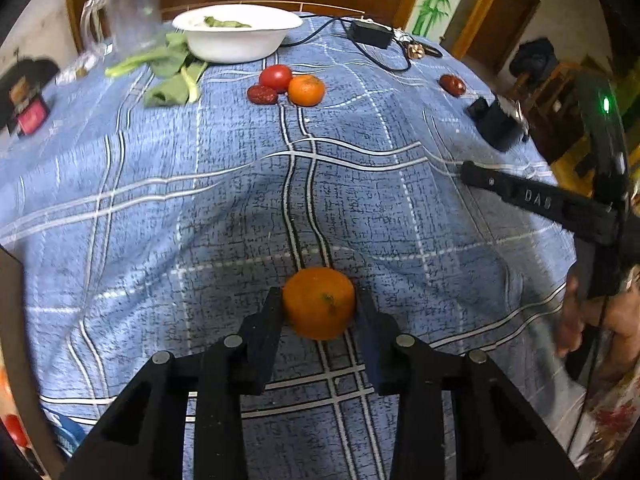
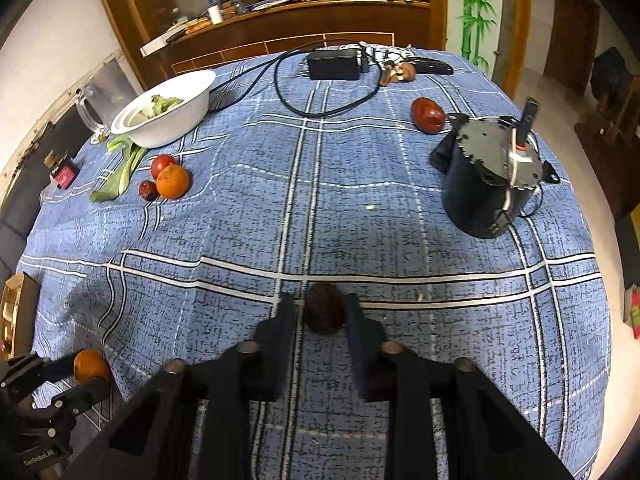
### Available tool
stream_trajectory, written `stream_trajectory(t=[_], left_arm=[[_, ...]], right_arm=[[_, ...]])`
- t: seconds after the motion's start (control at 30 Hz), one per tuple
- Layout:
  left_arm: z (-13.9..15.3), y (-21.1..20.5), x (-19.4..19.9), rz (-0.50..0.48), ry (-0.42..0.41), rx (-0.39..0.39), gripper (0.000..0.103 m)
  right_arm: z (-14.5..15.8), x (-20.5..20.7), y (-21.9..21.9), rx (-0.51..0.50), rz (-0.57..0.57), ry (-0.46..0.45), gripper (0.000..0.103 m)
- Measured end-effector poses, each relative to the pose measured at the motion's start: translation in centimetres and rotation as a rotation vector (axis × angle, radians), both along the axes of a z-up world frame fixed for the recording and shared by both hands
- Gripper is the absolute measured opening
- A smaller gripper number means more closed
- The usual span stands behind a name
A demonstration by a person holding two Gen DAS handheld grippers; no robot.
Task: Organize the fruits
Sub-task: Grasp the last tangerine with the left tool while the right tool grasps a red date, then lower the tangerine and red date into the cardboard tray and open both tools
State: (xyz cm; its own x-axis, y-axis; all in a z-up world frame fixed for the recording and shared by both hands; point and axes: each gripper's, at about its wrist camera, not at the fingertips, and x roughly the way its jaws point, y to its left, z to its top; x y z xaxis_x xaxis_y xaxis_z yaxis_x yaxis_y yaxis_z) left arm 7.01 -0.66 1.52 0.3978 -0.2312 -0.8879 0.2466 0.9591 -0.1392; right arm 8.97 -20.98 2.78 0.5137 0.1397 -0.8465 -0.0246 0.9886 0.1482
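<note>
Left wrist view shows the left gripper (image 1: pixel 319 304) squeezing a round orange (image 1: pixel 319 303), stem facing us, while the right gripper (image 2: pixel 319 312) nearly pinches an upright dark date (image 2: pixel 325 309).

A table (image 2: pixel 400 208) under a blue plaid cloth (image 2: pixel 224 240) fills the near scene. Beyond its far edge stands a cluttered wooden sideboard (image 2: pixel 280 28), with a white bamboo-painted panel (image 2: pixel 476 8) to the right. Far right are a brown door (image 2: pixel 570 28) and pale floor (image 2: pixel 560 100).
</note>
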Motion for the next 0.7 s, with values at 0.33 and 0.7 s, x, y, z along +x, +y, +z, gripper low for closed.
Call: stream_trajectory(t=[0.33, 0.7], left_arm=[[1.9, 1.9, -2.0, 0.025, -0.015, -0.048, 0.033], [6.5, 11.1, -7.8, 0.135, -0.061, -0.099, 0.034]], right_arm=[[1.8, -3.4, 1.8, 0.032, 0.013, -0.019, 0.020], [5.2, -8.9, 11.2, 0.139, 0.134, -0.037, 0.020]])
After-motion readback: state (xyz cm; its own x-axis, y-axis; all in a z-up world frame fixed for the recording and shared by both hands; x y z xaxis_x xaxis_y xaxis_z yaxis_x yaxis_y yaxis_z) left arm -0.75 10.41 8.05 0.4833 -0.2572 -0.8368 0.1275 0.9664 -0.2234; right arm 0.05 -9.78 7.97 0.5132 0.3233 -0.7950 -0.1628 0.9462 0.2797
